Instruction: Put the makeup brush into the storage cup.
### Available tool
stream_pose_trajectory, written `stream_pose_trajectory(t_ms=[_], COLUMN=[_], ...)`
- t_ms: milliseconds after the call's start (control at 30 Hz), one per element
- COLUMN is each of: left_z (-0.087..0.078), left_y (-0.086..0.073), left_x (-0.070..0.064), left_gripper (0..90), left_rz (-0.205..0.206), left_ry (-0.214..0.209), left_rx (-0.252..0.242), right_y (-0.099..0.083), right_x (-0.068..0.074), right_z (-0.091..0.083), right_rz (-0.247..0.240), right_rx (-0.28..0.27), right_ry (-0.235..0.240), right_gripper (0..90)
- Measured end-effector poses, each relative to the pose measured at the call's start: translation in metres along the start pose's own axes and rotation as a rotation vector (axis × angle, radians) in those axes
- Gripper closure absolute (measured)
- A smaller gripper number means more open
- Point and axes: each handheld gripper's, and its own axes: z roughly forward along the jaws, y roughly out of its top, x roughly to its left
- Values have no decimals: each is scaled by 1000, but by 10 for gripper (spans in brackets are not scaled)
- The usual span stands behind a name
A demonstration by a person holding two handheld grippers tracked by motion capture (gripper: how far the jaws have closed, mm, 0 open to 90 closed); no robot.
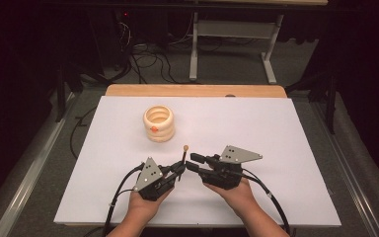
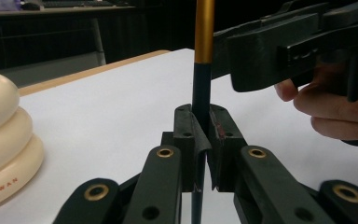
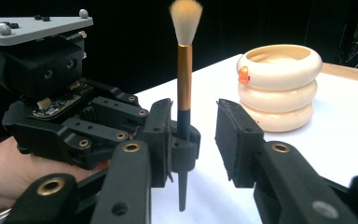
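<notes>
A makeup brush (image 3: 184,79) with a pale bristle tuft, gold ferrule and dark handle stands upright over the white board. My left gripper (image 2: 201,127) is shut on its dark handle, low down; the handle's tip pokes out below the jaws. In the high view the brush (image 1: 184,154) rises between both hands near the board's front middle. My right gripper (image 3: 198,136) is open, its jaws on either side of the handle without touching it. A cream ribbed ring-shaped holder (image 1: 159,123) with an orange spot stands behind and to the left.
The white board (image 1: 256,128) covers a wooden table whose far edge (image 1: 197,90) shows beyond it. Cables trail from both grippers off the front edge. Dark floor, cables and a metal stand lie beyond the table.
</notes>
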Motion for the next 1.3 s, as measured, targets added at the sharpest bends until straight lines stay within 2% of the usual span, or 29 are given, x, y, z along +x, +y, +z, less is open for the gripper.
stream_pose_trajectory(t_ms=[233,567,700,867,1300], left_z=[-4,-6,-9,-12,-19], left_y=[1,0,1,3,4], left_x=[5,10,12,17,25], left_gripper=[831,831,831,831,831], left_rz=[-13,-7,-11,-18,-30], left_ry=[17,36,45,63,92], left_rx=[-11,-8,-14,-24,-29], right_y=[0,-2,-2,-3,-10], right_x=[-2,-6,-7,-12,-21], right_z=[-2,-6,-9,-10,-16], right_rz=[-9,-22,-26,-18,-9], right_rx=[4,22,14,33,57], right_ry=[-13,-42,-55,-82,-124], right_gripper=[606,521,461,371,224])
